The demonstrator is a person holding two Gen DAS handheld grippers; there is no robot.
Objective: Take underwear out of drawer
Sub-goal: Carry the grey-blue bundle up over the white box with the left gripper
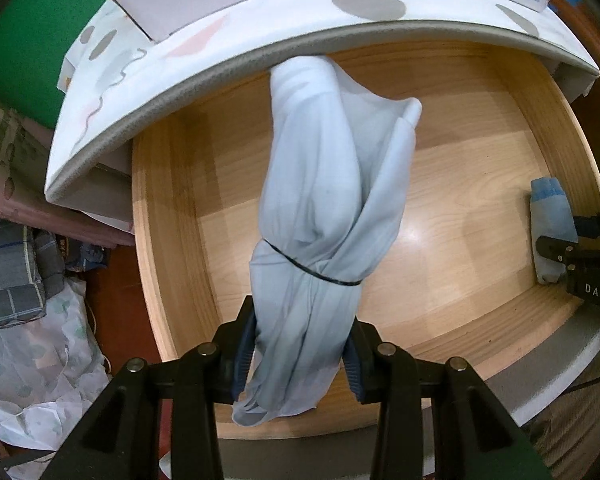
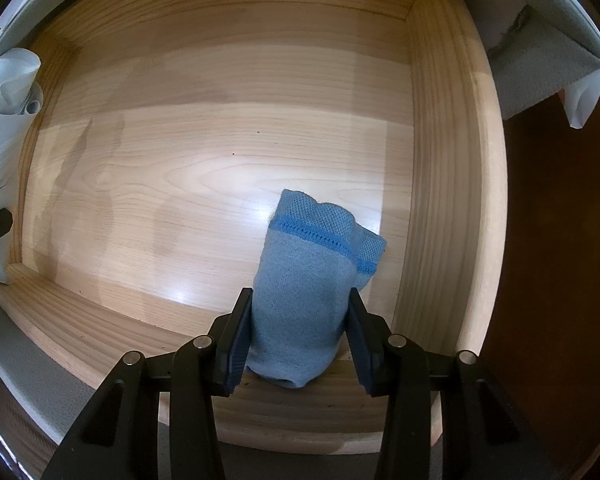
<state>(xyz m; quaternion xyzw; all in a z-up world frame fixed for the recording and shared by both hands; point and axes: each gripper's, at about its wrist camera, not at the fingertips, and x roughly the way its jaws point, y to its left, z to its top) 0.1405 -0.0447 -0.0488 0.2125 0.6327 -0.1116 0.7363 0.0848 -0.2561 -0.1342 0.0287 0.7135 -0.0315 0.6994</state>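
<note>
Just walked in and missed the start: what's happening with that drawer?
A person is emptying a wooden drawer with two handheld grippers. The left gripper is shut on a pale blue garment bound with a black band. The right gripper is shut on a folded blue piece near the drawer's corner.

Left gripper, bottom centre: black plastic linkage arms, silver round pins, dark blue ribbed pads. Right gripper identical; in the left view's right edge its black body carries white letters "DAS".

Wooden drawer (floor bare)
</note>
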